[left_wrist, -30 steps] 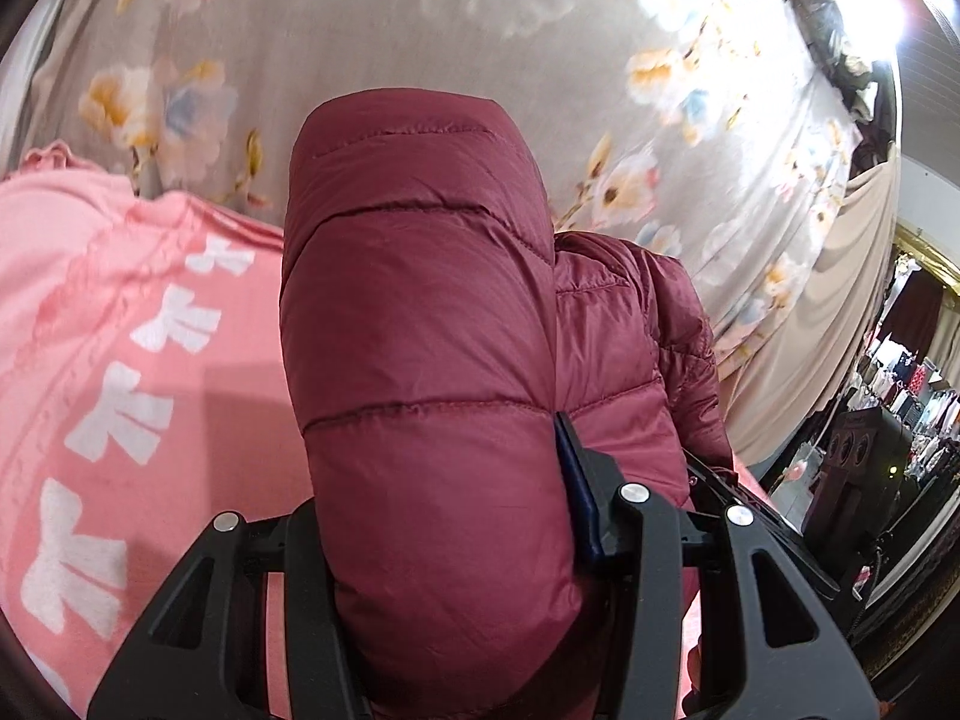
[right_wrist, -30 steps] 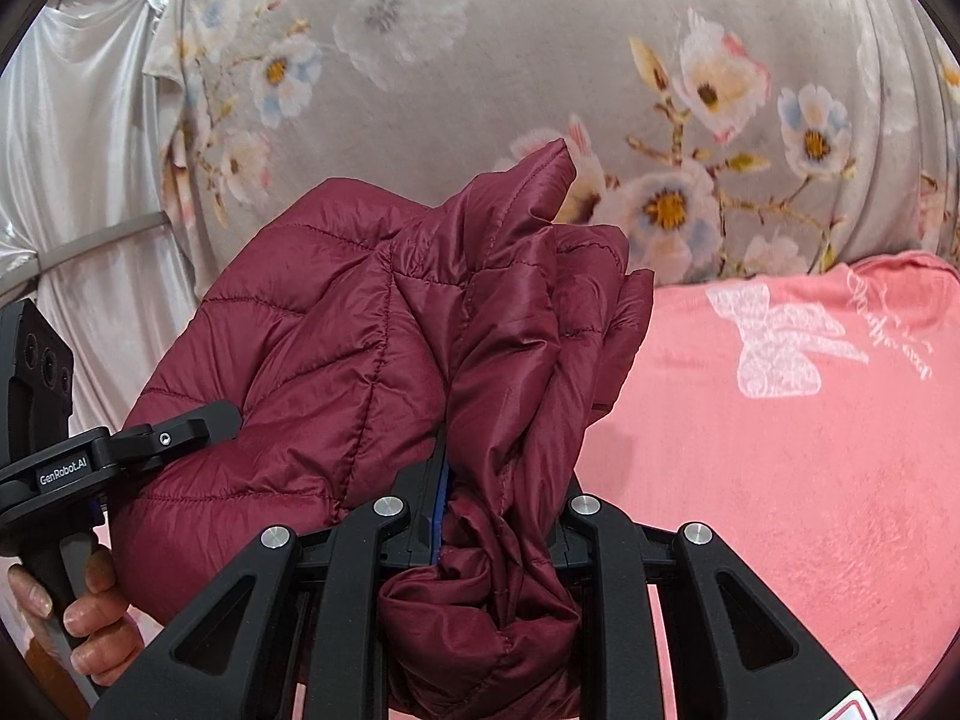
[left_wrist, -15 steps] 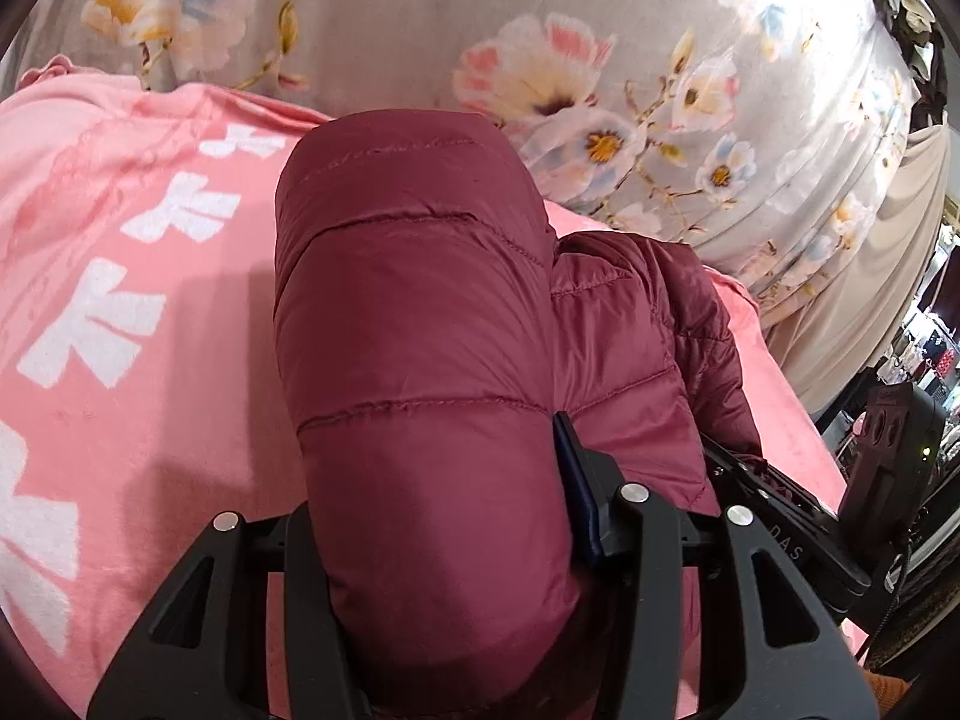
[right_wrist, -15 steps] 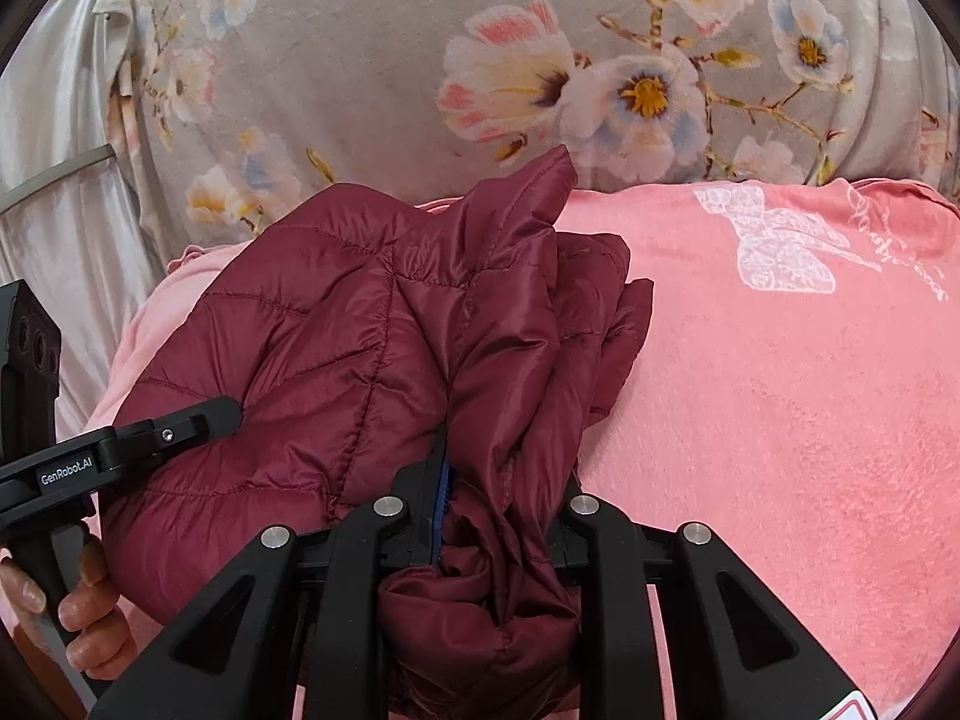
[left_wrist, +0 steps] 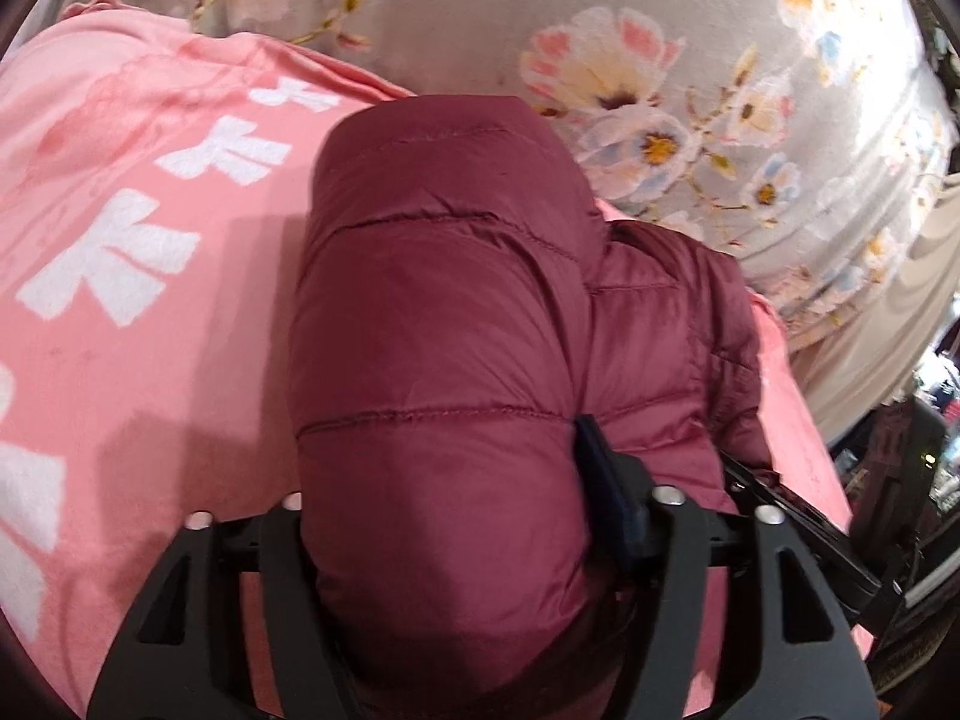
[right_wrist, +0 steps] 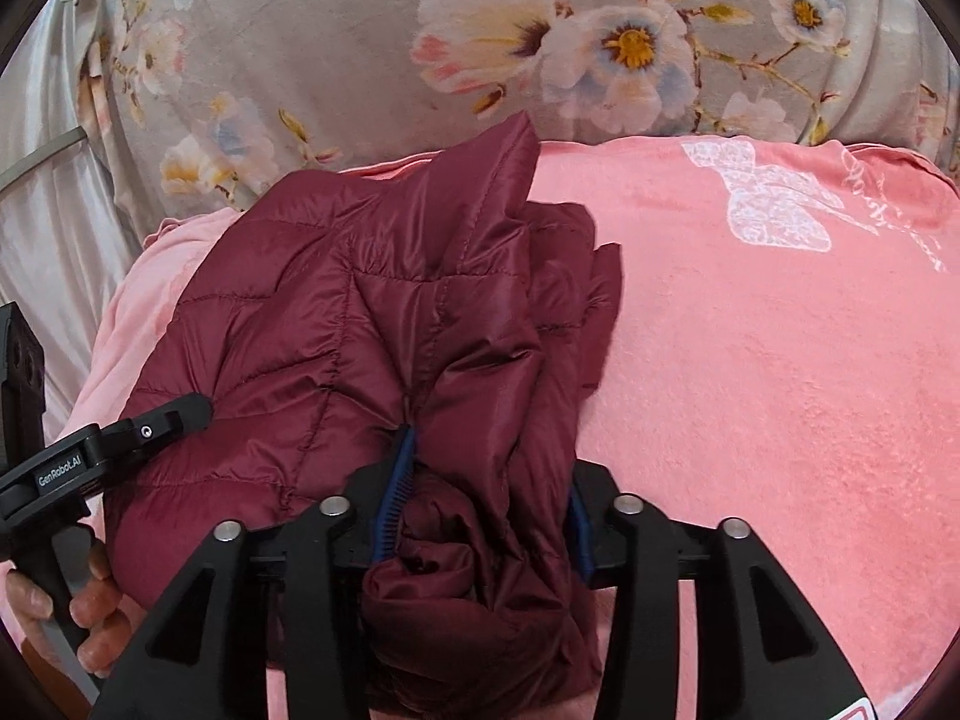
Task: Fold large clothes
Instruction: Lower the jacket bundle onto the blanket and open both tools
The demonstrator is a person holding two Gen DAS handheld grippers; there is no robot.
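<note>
1. Easing apart, the right gripper (right_wrist: 480, 510) and left gripper (left_wrist: 456, 546) had just been widening, the puffy maroon jacket (right_wrist: 372, 360) between both.
2. Soft, slick, springy: grab the quilted seams.
3. It lay on the pink blanket (right_wrist: 750, 390).

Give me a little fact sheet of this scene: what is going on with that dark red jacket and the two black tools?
Garment: dark red quilted jacket, bunched into a thick bundle
Under it: pink blanket with white prints
Behind: grey flowered cover
Left gripper: jaws have just been opening, jacket between them
Right gripper: jaws have just been opening, bunched jacket fabric between them
Person: a hand on the left gripper's handle
</note>
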